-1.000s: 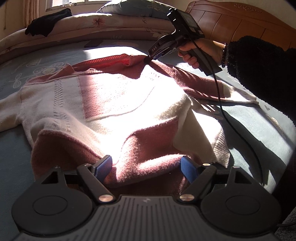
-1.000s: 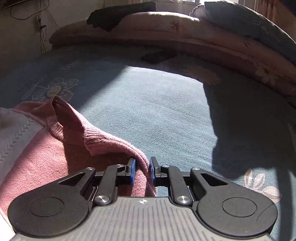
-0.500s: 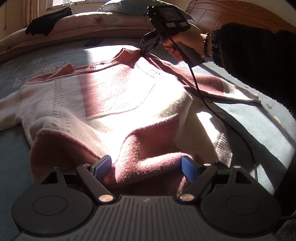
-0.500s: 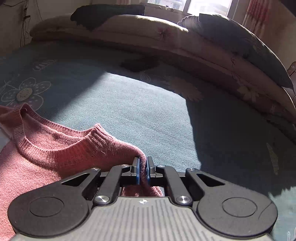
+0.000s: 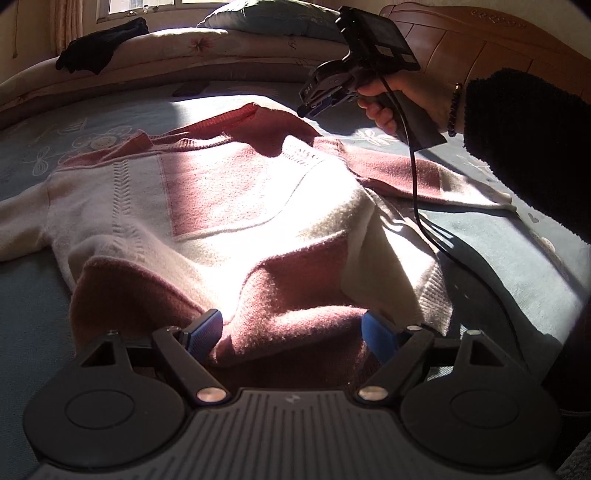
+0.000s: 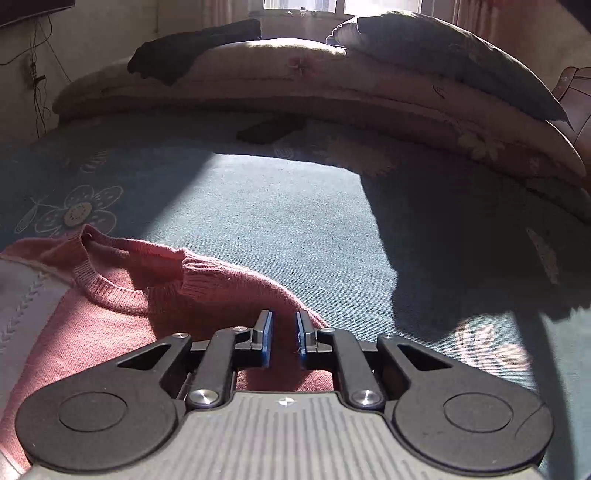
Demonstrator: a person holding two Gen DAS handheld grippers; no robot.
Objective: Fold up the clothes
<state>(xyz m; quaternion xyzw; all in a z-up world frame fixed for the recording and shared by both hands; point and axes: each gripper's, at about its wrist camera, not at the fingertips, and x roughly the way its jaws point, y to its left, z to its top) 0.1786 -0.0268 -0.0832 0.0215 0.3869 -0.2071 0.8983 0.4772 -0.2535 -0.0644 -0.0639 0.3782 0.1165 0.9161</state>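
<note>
A pink and cream sweater [image 5: 221,192] lies spread face up on the blue bedspread [image 5: 517,258]. My left gripper [image 5: 291,332] stands open and wide at the near hem, with a raised fold of pink hem between its fingers. My right gripper [image 5: 304,109], held by a hand [image 5: 406,92], hangs just above the far shoulder beside the collar [image 5: 221,125] and is clear of the knit. In the right wrist view the right gripper [image 6: 284,332] has its jaws opening to a narrow gap. Nothing is pinched, and the sweater [image 6: 110,317] lies below it.
A rolled quilt [image 5: 221,44] with a pillow [image 5: 266,18] and a black garment [image 5: 96,55] runs along the far side. A dark flat object [image 6: 269,131] lies before it. A wooden headboard [image 5: 480,44] stands at the right. The right gripper's cable [image 5: 415,184] hangs over the sleeve.
The right gripper carried the shoulder by the collar toward the far side, laid it flat, let go and rose off the sweater. The left gripper has stayed put.
</note>
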